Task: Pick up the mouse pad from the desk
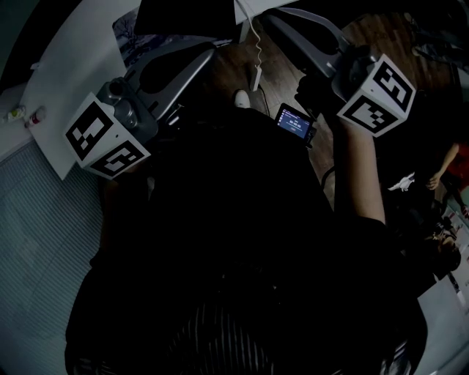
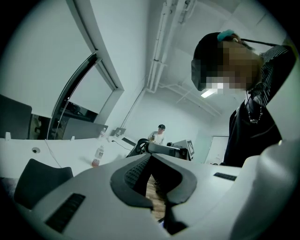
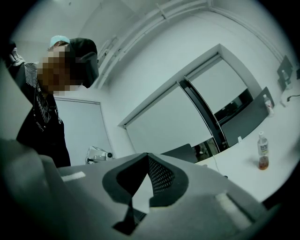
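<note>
The left gripper [image 1: 207, 51] and right gripper [image 1: 271, 17] are both held up level in front of the person. The left fingers [image 2: 133, 173] are clenched tip to tip with only wood floor [image 1: 234, 69] showing through the gap. The right fingers [image 3: 161, 176] are clenched likewise. What looks like the mouse pad [image 1: 130, 33], a patterned flat sheet, lies on the white bench [image 1: 66, 80] at far left, well apart from both pairs of fingers.
</note>
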`<action>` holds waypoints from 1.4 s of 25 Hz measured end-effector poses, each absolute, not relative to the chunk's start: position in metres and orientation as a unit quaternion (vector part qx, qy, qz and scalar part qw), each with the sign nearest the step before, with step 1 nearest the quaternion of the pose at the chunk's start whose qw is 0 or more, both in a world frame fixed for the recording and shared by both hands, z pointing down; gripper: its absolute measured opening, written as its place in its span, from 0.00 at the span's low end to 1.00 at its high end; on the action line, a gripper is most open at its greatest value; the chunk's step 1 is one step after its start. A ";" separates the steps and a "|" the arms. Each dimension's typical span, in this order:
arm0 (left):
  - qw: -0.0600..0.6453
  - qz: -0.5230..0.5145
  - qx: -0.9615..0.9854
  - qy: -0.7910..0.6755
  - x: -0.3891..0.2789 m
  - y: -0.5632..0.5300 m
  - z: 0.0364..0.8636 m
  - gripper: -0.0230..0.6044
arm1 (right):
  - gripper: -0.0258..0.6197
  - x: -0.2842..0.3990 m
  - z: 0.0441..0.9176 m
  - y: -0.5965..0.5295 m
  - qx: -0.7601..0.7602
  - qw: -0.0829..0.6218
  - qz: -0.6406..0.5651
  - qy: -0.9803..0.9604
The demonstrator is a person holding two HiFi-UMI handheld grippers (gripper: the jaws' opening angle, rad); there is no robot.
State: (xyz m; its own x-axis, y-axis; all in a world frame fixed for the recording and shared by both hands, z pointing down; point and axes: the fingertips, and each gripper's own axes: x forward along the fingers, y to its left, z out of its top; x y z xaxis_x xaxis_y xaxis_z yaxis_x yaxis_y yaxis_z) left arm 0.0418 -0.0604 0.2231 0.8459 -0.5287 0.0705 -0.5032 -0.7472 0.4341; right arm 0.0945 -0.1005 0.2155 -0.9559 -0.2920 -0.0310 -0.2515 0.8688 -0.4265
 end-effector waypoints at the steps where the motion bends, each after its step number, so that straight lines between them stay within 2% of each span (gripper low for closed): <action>1: 0.224 -0.029 0.934 -0.277 0.041 -0.061 0.224 0.05 | 0.05 0.097 0.217 -0.100 -0.143 0.047 -0.214 0.965; 8: 0.228 -0.015 0.935 -0.272 0.045 -0.071 0.230 0.05 | 0.04 0.124 0.227 -0.117 -0.174 0.052 -0.219 0.959; 17: 0.222 -0.034 0.959 -0.173 0.031 -0.116 0.219 0.05 | 0.05 0.107 0.208 -0.147 -0.262 0.011 -0.179 0.948; 23: 0.209 -0.042 0.969 -0.122 -0.015 -0.138 0.214 0.05 | 0.04 0.078 0.202 -0.163 -0.321 0.004 -0.171 0.931; 29: 0.223 -0.036 0.968 -0.104 -0.037 -0.141 0.224 0.05 | 0.05 0.079 0.214 -0.178 -0.373 0.010 -0.185 0.909; 35: 0.231 -0.037 0.967 -0.105 -0.089 -0.154 0.241 0.05 | 0.05 0.031 0.232 -0.195 -0.386 0.017 -0.202 0.900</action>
State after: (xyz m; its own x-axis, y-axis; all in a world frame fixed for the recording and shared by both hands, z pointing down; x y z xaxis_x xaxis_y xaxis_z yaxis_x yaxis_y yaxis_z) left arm -0.0889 -0.1537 0.2408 0.9752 -0.2201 -0.0234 -0.1857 -0.8711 0.4546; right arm 0.0307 -0.1953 0.2318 -0.7020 -0.7012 0.1249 -0.6872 0.6209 -0.3772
